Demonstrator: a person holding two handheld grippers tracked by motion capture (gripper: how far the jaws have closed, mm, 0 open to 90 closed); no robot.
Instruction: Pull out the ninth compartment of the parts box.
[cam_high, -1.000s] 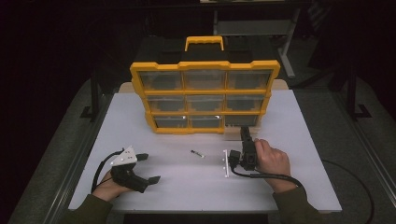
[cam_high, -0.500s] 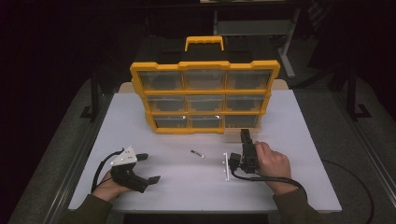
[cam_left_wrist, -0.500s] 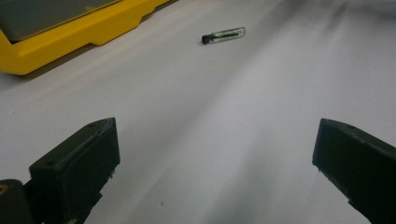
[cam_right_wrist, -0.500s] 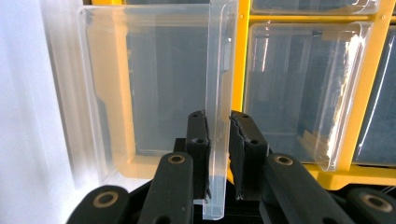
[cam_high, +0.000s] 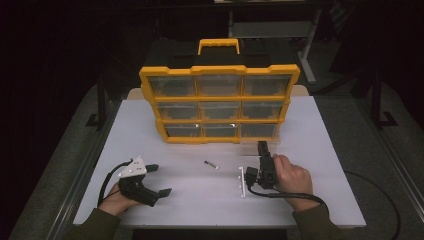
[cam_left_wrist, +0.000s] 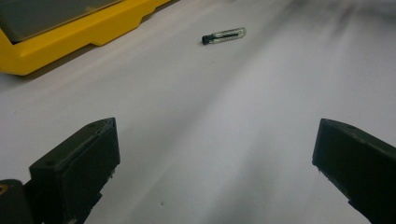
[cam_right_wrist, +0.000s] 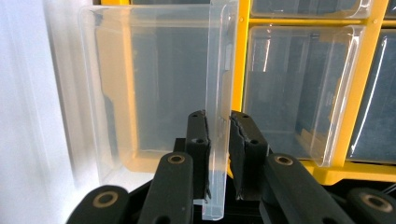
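A yellow organizer (cam_high: 220, 100) with clear drawers stands upright at the middle of the white table (cam_high: 330, 165). One clear plastic drawer (cam_right_wrist: 140, 93) is drawn partway out of its bottom right slot (cam_high: 250, 144). My right gripper (cam_right_wrist: 218, 121) is shut on this drawer's front wall, a black pad on each side of it. In the high view the right gripper (cam_high: 262, 146) points toward the organizer, with a hand behind it. My left gripper (cam_high: 159, 180) rests at the front left, open and holding nothing (cam_left_wrist: 215, 154). A small clear tube with a dark cap (cam_left_wrist: 224, 36) lies ahead of it (cam_high: 211, 164).
A thin white strip (cam_high: 242, 182) lies on the table just left of the right hand. Cables trail from both grippers toward the front edge. The room around the table is dark, and a black case with a yellow handle (cam_high: 218, 45) sits behind the organizer.
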